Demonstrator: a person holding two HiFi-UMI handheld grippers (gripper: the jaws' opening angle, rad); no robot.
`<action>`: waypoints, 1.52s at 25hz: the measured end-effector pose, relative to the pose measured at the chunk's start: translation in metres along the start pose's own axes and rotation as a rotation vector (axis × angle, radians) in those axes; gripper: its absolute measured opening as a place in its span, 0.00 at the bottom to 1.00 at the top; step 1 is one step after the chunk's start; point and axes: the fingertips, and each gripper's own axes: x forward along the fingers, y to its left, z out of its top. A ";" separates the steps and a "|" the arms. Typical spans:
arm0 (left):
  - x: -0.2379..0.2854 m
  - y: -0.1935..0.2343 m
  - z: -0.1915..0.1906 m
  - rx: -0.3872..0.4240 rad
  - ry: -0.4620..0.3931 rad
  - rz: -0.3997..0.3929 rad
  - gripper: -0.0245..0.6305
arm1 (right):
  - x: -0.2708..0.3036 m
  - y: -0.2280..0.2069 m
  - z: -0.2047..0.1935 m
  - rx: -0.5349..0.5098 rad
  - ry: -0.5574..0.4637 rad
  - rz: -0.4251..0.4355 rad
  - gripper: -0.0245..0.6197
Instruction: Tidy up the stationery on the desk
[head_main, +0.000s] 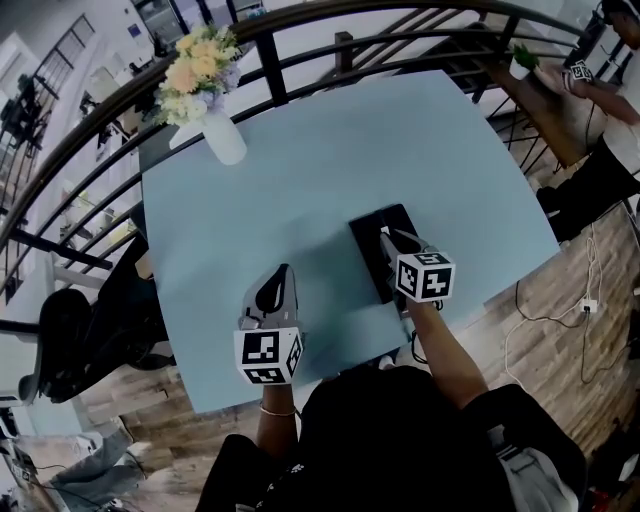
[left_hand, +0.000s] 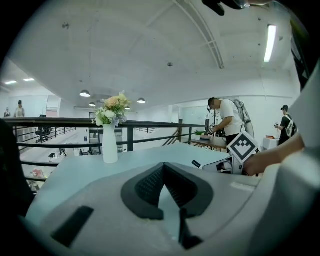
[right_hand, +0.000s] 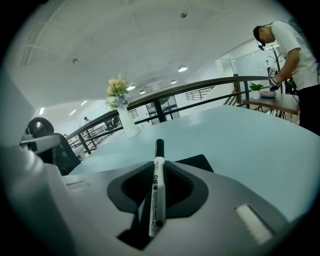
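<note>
head view: right tongs (head_main: 390, 241) clamp marker (right_hand: 156, 187) over tray (head_main: 366, 247) near desk (head_main: 340, 150) edge

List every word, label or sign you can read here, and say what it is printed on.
"白板笔": on the white barrel of the marker pen in the right gripper.
Smaller print on the pen: too small to read.
Square black-and-white codes on the cubes of the left gripper and the right: patterns, no words.
</note>
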 end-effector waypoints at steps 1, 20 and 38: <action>0.001 -0.002 0.000 -0.006 -0.001 0.000 0.03 | -0.001 -0.003 0.000 -0.001 0.001 0.001 0.15; 0.025 -0.048 0.003 0.008 0.008 0.016 0.03 | -0.020 -0.073 -0.006 -0.016 0.047 -0.021 0.16; 0.023 -0.059 -0.001 -0.043 0.004 0.089 0.03 | -0.012 -0.124 -0.027 -0.014 0.143 -0.045 0.16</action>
